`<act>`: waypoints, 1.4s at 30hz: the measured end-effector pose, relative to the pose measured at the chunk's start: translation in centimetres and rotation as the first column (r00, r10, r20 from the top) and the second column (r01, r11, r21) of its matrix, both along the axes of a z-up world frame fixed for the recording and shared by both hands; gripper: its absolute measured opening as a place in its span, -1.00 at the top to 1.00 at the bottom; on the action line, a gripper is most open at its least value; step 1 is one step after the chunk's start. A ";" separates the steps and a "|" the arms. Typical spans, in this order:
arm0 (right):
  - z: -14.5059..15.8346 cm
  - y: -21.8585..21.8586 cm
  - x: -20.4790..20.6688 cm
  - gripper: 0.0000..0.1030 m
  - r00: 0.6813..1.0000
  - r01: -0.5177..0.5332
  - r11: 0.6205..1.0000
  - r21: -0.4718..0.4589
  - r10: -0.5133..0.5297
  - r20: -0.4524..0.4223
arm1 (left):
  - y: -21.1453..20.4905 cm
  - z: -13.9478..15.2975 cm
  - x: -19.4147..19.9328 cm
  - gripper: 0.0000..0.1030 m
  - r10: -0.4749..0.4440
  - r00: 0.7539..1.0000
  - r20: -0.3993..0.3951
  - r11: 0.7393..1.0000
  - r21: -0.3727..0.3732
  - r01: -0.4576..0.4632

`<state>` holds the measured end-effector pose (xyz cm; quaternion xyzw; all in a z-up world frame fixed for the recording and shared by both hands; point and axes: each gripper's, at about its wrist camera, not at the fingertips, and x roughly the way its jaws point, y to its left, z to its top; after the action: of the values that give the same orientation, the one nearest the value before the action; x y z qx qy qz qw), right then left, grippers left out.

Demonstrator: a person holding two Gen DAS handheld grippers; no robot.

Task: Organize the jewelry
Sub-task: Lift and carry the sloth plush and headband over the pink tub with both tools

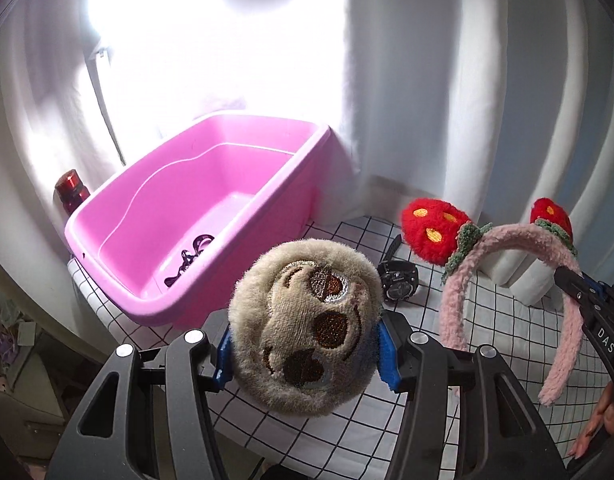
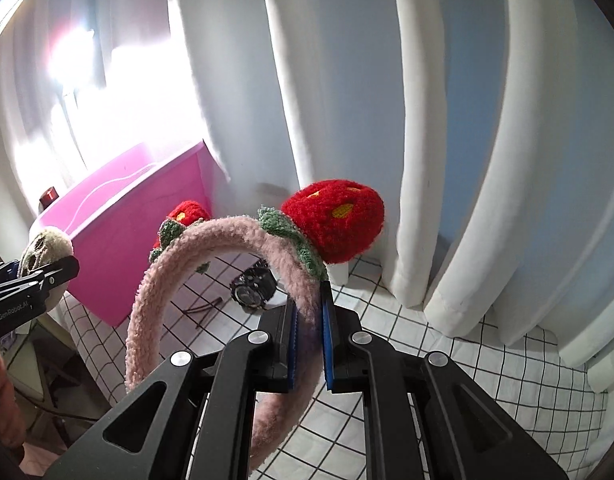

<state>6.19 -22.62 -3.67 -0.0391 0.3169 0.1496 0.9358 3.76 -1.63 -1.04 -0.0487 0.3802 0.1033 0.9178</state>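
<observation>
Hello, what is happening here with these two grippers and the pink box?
A person is tidying accessories with two handheld grippers. The left gripper is shut on a fluffy beige plush ball with an embroidered face, held up near the pink bin. The right gripper is shut on a pink fuzzy headband with red strawberries, lifted above the checked cloth. A black watch lies on the cloth, and some dark item already lies in the bin.
</observation>
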 end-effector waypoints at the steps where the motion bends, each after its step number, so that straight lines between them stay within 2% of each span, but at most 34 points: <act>1: 0.6 0.4 0.0 0.81 1.000 -0.006 1.000 0.001 0.006 0.015 | 0.4 0.6 -0.1 -0.03 0.005 1.000 0.015 1.000 0.000 -0.005; 11: 4.8 6.8 2.1 0.81 0.988 -0.106 0.994 -0.015 0.107 0.108 | 6.6 5.2 0.0 -0.03 0.076 0.993 0.091 0.997 0.001 -0.076; 20: 7.9 14.8 4.7 0.80 0.965 -0.199 0.979 -0.033 0.202 0.169 | 14.6 7.2 1.3 -0.04 0.182 0.975 0.125 0.981 0.036 -0.188; 30: 6.6 24.1 8.7 0.80 0.951 -0.270 0.959 -0.086 0.280 0.133 | 21.9 4.3 3.9 -0.04 0.248 0.966 0.072 0.967 0.041 -0.251; 42: 2.1 30.3 12.8 0.80 0.958 -0.278 0.942 -0.186 0.287 0.023 | 25.0 -0.9 9.1 -0.04 0.248 0.968 -0.048 0.969 0.012 -0.248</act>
<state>18.97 7.68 -1.55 -0.1725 0.2971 0.2519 0.9047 12.82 23.35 -1.90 -0.0906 0.3931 0.2193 0.8883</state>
